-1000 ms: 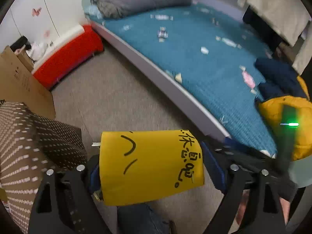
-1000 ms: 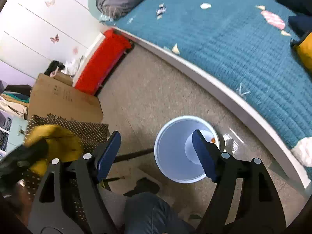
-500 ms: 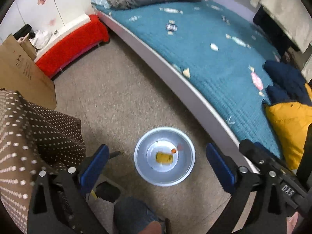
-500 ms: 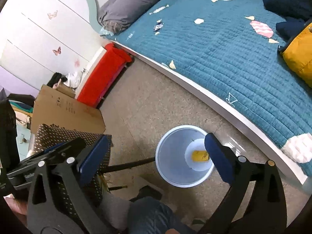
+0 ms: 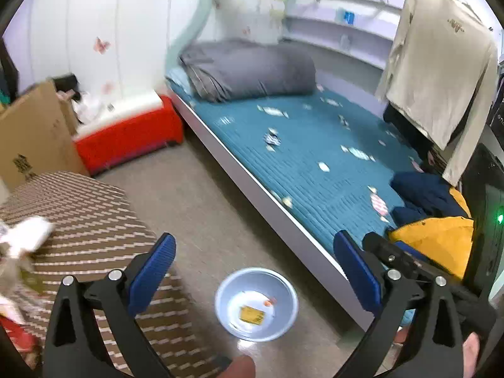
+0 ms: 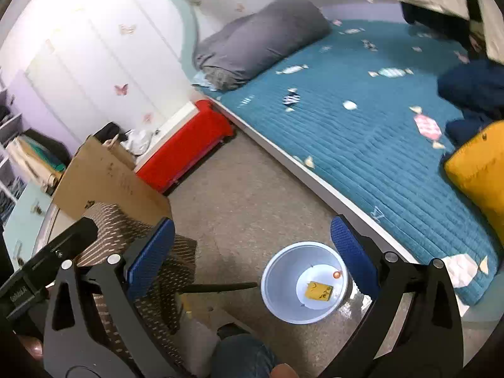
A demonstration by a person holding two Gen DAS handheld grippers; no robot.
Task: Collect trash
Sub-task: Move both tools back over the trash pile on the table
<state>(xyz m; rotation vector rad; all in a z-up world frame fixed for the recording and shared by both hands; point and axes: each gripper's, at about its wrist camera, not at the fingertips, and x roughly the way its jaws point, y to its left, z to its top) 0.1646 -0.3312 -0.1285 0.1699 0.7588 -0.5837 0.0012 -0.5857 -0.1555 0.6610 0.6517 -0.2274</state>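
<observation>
A: Both grippers, left (image 5: 252,271) and right (image 6: 252,249), are spread wide with nothing between the jaws; they have just been opening.

B: And the yellow wrapper (image 5: 252,314)?

A: A second ago the left held it. Now it lies in the bin (image 5: 285,321) on the floor (1 piece collected).

B: So back to the bed (image 5: 315,163), where more scraps (image 5: 272,137) wait.

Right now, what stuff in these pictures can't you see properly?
- Left wrist view: the white thing on the dotted brown cloth is motion-blurred; can't tell what it is.
- Both views: the writing on the yellow paper in the white bin is too small to read.
- Right wrist view: the yellow cushion is cut off by the picture edge.
- Left wrist view: the wrappers on the blue bedspread are blurred and tiny.
</observation>
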